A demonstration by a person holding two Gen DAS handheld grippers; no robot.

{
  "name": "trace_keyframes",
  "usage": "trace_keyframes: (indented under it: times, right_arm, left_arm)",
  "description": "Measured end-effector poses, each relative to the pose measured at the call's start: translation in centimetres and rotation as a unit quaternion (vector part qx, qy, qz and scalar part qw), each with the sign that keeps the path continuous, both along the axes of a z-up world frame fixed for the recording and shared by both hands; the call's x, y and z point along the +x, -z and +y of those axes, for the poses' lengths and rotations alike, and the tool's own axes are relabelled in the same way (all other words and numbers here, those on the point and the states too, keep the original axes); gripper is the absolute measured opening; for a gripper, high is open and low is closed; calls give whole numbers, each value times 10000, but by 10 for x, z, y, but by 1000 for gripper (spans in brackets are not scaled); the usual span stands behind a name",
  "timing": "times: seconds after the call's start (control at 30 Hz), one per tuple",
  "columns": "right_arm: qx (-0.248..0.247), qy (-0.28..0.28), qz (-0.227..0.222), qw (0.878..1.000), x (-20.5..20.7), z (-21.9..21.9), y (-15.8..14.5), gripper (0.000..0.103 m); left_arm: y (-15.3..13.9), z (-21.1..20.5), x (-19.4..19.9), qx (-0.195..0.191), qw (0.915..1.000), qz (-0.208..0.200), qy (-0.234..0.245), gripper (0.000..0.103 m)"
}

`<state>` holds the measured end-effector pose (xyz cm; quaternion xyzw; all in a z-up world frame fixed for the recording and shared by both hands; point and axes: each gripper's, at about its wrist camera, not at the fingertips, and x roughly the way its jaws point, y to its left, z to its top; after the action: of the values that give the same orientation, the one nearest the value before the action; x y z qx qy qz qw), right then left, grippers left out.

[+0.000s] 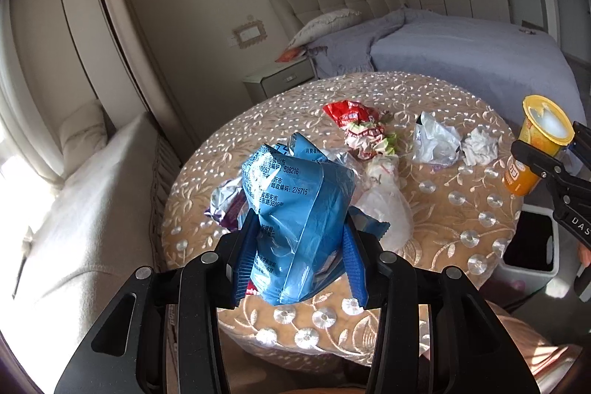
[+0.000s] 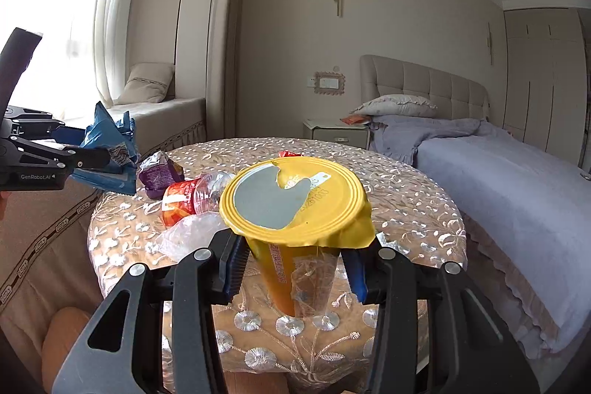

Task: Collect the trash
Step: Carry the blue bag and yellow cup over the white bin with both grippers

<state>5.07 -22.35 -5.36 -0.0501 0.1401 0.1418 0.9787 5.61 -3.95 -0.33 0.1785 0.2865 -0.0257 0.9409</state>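
In the left wrist view my left gripper (image 1: 300, 246) is shut on a crumpled blue snack bag (image 1: 295, 194), held above the round table (image 1: 461, 209) with its embroidered cloth. My right gripper (image 2: 291, 264) is shut on a yellow plastic cup (image 2: 295, 198) with a partly peeled foil lid. Each grip also shows from the other side: cup (image 1: 532, 150), blue bag (image 2: 110, 143). On the cloth lie a red wrapper (image 1: 351, 115), a clear plastic bag (image 1: 436, 139), a white tissue ball (image 1: 480, 146), a purple wrapper (image 2: 160, 172) and a crushed bottle (image 2: 192, 198).
A white bin (image 1: 532, 246) with a dark inside stands on the floor at the table's right side. A bed (image 2: 498, 172) with a lilac cover lies behind the table, with a nightstand (image 2: 336, 133) beside it. A cushioned window seat (image 2: 159, 109) runs along the left.
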Motion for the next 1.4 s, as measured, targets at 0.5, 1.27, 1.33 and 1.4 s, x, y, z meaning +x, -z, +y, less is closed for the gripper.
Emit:
trace_keyframes:
  times: [0.5,1.27,1.33,1.4]
  right_arm:
    - [-316,1483,-187,9883,-48,-155,14,46]
    - [200,657,2398,9684,19,-265,187,46]
    - [312,576,2543,9649,20,-271,197,46]
    - [372,394,2820,9579,25,-272,208,71]
  left_arm:
    - [31,-220,14,-607,9688,27,2404,42]
    - [257,-352,51,682,8789,2056,4250,43]
    - [263,-357,52,676,8754,2154,4274,48]
    - [269,-361,55,625,8689,2316,4330,98]
